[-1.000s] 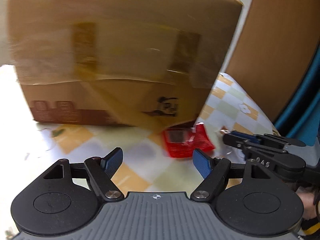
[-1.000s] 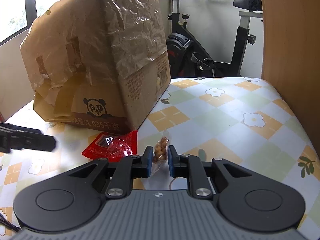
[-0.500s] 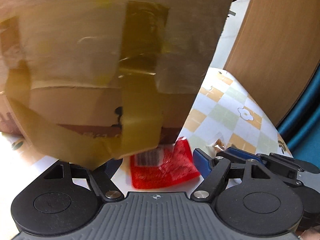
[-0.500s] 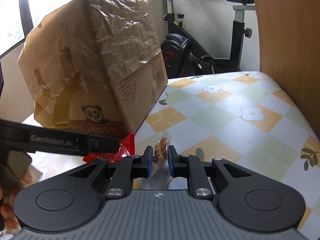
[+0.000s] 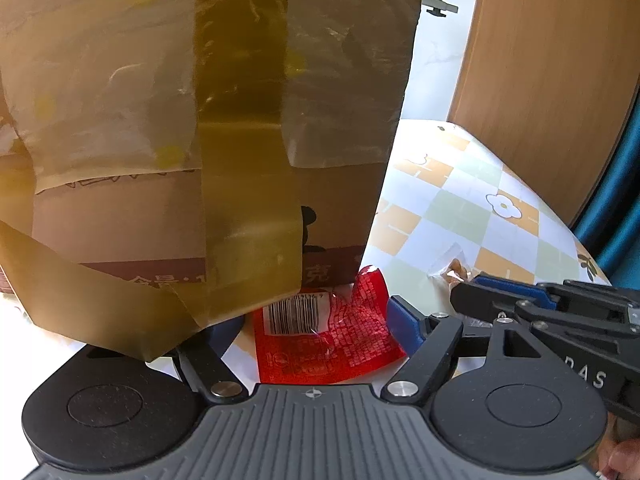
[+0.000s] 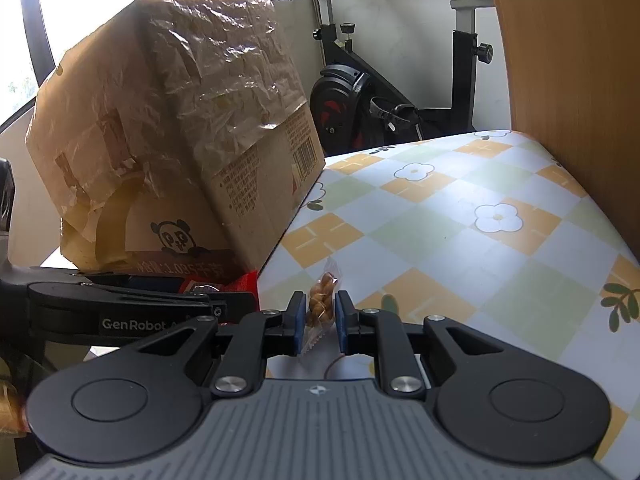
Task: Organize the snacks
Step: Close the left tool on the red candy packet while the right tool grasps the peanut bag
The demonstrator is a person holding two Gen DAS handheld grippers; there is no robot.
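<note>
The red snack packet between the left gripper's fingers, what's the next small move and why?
Probably close the left gripper on the red packet. Its jaws have just been narrowing but remain open, the packet lies flat between them by the cardboard box, and the right gripper already holds the nut packet.

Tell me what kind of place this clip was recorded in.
Probably a room in a home, not a lab: an exercise bike stands behind a table with a flowered checked tablecloth, and a taped, worn cardboard box sits on it by a window.
</note>
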